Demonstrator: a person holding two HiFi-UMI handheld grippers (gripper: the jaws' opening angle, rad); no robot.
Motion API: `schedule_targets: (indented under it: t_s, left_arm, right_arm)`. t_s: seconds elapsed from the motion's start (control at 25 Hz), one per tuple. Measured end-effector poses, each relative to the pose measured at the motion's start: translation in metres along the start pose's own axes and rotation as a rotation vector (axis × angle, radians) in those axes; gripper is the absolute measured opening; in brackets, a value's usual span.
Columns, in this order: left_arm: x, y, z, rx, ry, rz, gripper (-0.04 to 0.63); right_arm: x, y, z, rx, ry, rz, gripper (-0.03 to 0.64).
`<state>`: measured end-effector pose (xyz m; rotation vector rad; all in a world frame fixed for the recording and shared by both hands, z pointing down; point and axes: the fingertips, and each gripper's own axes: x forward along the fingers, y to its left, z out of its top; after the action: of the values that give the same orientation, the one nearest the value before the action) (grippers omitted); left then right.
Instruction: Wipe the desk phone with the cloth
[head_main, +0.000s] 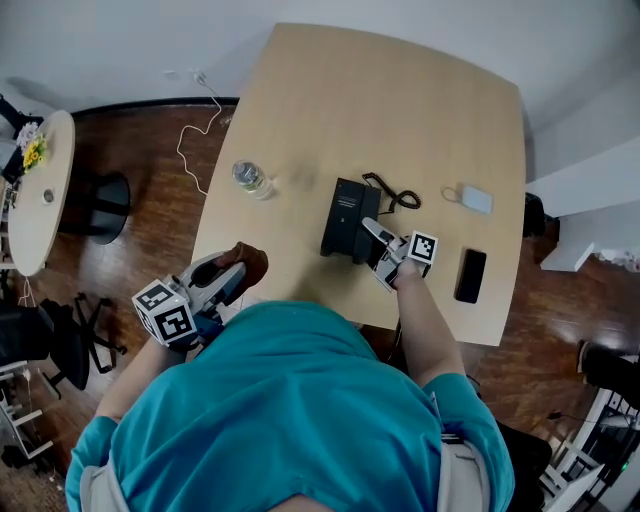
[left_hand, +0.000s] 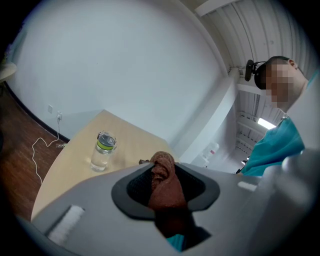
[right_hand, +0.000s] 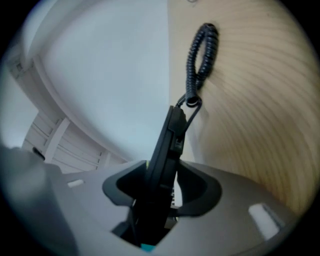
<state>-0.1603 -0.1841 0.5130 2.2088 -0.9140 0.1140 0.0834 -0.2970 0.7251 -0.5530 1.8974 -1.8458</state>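
In the head view the right side of the desk phone (head_main: 345, 217) is covered by the right gripper (head_main: 372, 232), and the near end of the handset (right_hand: 167, 150) is hidden between that gripper's jaws. The table (head_main: 380, 110) edge nearer than the phone is masked by the person's torso (head_main: 290, 400). A pale small thing (head_main: 477, 199) right of the phone cannot be identified.

The person wears a teal short-sleeved shirt (head_main: 290, 400). Pale grey patches at its lower corners (head_main: 462, 485) may be straps, though the frame cuts them off. A dark headset (left_hand: 251, 71) sits at the side of the head. The left gripper (head_main: 236, 268) and the right gripper (head_main: 369, 231) have smooth light-grey shells, with a dark grey lining round the jaws. Each carries a white cube printed with black square markers, the left cube (head_main: 165, 310) showing larger than the right cube (head_main: 422, 247).
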Motion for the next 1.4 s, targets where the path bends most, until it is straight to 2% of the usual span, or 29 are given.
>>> schedule_targets:
  t_s: [0.12, 0.24, 0.36, 0.48, 0.56, 0.64, 0.88, 1.08, 1.24, 1.32, 1.4]
  left_arm:
    - [0.01, -0.005, 0.011, 0.053, -0.004, -0.018, 0.127]
    - [0.037, -0.029, 0.033, 0.196, 0.001, -0.094, 0.127]
    - [0.077, -0.08, 0.046, 0.431, 0.042, -0.238, 0.127]
    - [0.115, -0.14, 0.027, 0.726, 0.175, -0.384, 0.127]
    - [0.135, -0.169, 0.005, 0.892, 0.283, -0.422, 0.127]
    - [0.15, -0.179, -0.004, 0.971, 0.334, -0.424, 0.127]
    - [0.166, -0.164, 0.034, 1.082, 0.283, -0.409, 0.132]
    - [0.189, -0.138, 0.088, 1.11, 0.213, -0.281, 0.13]
    - [0.193, -0.117, 0.123, 1.165, 0.173, -0.175, 0.129]
    - [0.186, -0.118, 0.127, 1.11, 0.17, -0.184, 0.129]
    - [0.17, -0.138, 0.116, 1.005, 0.165, -0.292, 0.129]
  right_arm:
    - [-0.001, 0.033, -0.003, -0.042, 0.006, 0.057, 0.187]
    - [0.002, 0.074, -0.014, -0.094, 0.042, 0.072, 0.187]
    - [0.005, 0.115, -0.023, -0.134, 0.054, 0.068, 0.187]
    - [-0.007, 0.154, -0.026, -0.169, 0.046, 0.073, 0.187]
    - [-0.026, 0.182, -0.026, -0.191, 0.043, 0.093, 0.187]
    - [-0.038, 0.206, -0.027, -0.207, 0.046, 0.129, 0.187]
    - [-0.028, 0.236, -0.042, -0.234, 0.073, 0.194, 0.186]
    - [-0.025, 0.247, -0.058, -0.227, 0.118, 0.235, 0.186]
    - [-0.021, 0.255, -0.073, -0.211, 0.135, 0.279, 0.187]
    - [-0.021, 0.255, -0.07, -0.225, 0.122, 0.277, 0.187]
    - [-0.026, 0.249, -0.057, -0.231, 0.093, 0.258, 0.187]
